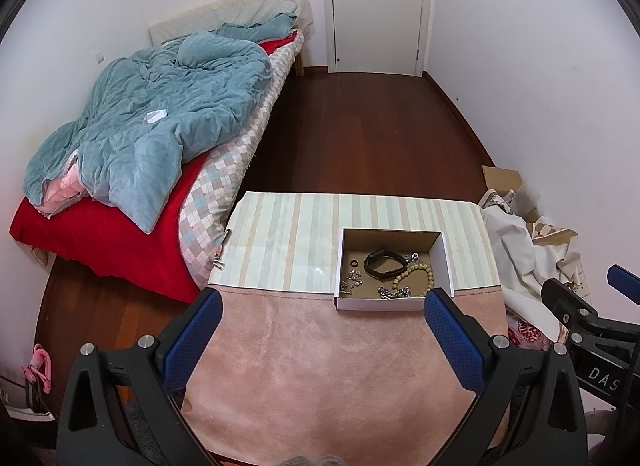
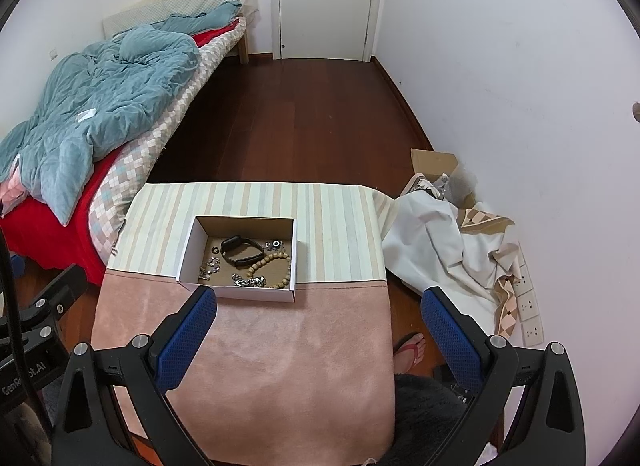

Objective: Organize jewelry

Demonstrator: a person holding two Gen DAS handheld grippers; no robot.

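Note:
A white cardboard box (image 1: 447, 262) (image 2: 188, 258) stands on the table where the striped cloth meets the pink cloth. In it lie a black wristband (image 1: 382, 264) (image 2: 240, 250), a wooden bead bracelet (image 1: 416, 278) (image 2: 274, 270), a silver chain (image 1: 394, 292) (image 2: 248, 281), a small black ring (image 1: 353, 264) (image 2: 215, 250) and small silver pieces (image 1: 352, 280) (image 2: 209, 268). My left gripper (image 1: 323, 298) is open and empty above the pink cloth, short of the box. My right gripper (image 2: 318, 296) is open and empty, to the right of the box's front.
The table carries a pink cloth (image 1: 320, 362) in front and a striped cloth (image 1: 280, 234) behind. A bed with a blue duvet (image 1: 160, 113) is at the left. Cloths and a cardboard box (image 2: 444, 225) lie on the floor at the right. A foot in a sandal (image 2: 412, 348) is by the table.

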